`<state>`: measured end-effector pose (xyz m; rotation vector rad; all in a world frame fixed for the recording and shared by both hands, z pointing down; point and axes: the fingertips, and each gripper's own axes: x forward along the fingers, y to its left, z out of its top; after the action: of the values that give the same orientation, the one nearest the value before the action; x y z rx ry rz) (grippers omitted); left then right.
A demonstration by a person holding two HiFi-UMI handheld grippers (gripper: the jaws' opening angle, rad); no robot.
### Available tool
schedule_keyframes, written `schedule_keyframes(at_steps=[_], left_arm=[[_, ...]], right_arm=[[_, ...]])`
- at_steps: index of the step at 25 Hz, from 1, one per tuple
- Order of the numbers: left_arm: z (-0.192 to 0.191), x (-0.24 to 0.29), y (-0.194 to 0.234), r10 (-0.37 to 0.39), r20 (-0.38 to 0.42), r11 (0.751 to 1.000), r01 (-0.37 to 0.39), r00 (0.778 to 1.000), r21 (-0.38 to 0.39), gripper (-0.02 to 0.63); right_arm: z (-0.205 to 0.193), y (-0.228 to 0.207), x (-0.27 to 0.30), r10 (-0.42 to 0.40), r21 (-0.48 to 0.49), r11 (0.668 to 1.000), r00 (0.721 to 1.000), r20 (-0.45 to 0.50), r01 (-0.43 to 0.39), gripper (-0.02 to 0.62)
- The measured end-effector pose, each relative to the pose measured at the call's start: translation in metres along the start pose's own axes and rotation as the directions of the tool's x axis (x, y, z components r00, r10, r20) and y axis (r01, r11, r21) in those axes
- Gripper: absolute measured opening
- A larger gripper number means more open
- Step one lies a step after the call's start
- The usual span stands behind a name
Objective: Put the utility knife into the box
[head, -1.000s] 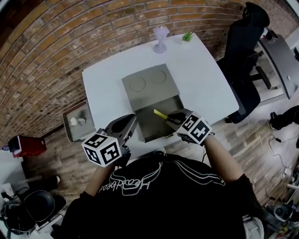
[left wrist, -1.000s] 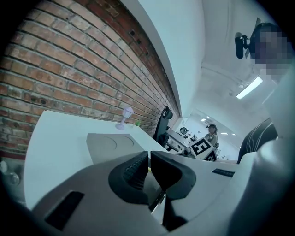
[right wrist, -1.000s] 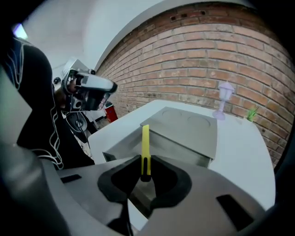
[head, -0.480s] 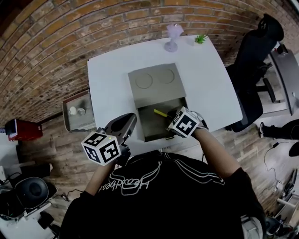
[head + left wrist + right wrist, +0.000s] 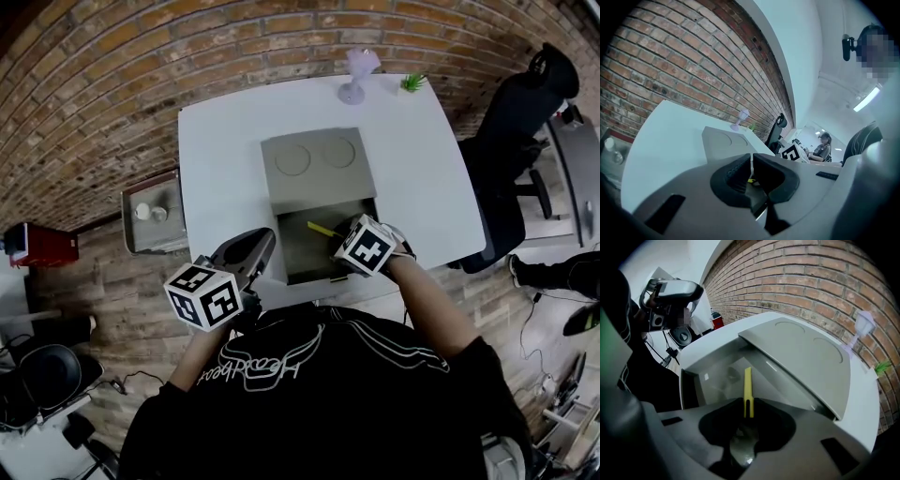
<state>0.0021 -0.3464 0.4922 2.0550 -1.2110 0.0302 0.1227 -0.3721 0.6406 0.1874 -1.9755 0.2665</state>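
Observation:
The grey box (image 5: 302,255) stands open on the white table (image 5: 220,169), its lid (image 5: 314,167) lying back toward the wall. The yellow utility knife (image 5: 323,229) sticks out of my right gripper (image 5: 339,236), which is shut on it and points steeply down over the box's right side. From the right gripper view the knife (image 5: 748,389) reaches over the box floor (image 5: 724,380), pinched between the jaws of the right gripper (image 5: 748,411), which have just eased slightly with the knife still between them. My left gripper (image 5: 264,241) hovers at the box's front left corner, shut and empty.
A lilac goblet-shaped ornament (image 5: 359,73) and a small green plant (image 5: 412,82) stand at the table's far edge. A black office chair (image 5: 520,141) is to the right. A grey tray (image 5: 153,211) with small items sits left of the table.
My right gripper has sunk and tipped more steeply, bringing the knife lower over the open box. The left gripper dropped a little near the box's front left corner.

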Motion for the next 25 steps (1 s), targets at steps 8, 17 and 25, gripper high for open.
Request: schedule_keyframes(at_steps=[8, 17, 25], left_arm=[[-0.001, 0.002, -0.005, -0.015, -0.019, 1.0, 0.015, 1.0, 0.019, 0.041], [0.014, -0.026, -0.048, -0.076, -0.031, 0.992, 0.079, 0.997, 0.099, 0.041], [0.016, -0.065, -0.097, -0.184, -0.038, 0.973, 0.187, 0.982, 0.133, 0.041]], right_arm=[[0.006, -0.001, -0.01, 0.002, 0.069, 0.998, 0.996, 0.093, -0.009, 0.201], [0.044, 0.024, -0.094, -0.005, 0.234, 0.965, 0.887, 0.462, -0.117, 0.226], [0.083, 0.098, -0.193, 0.028, 0.234, 0.912, 0.62, 0.784, -0.337, 0.094]])
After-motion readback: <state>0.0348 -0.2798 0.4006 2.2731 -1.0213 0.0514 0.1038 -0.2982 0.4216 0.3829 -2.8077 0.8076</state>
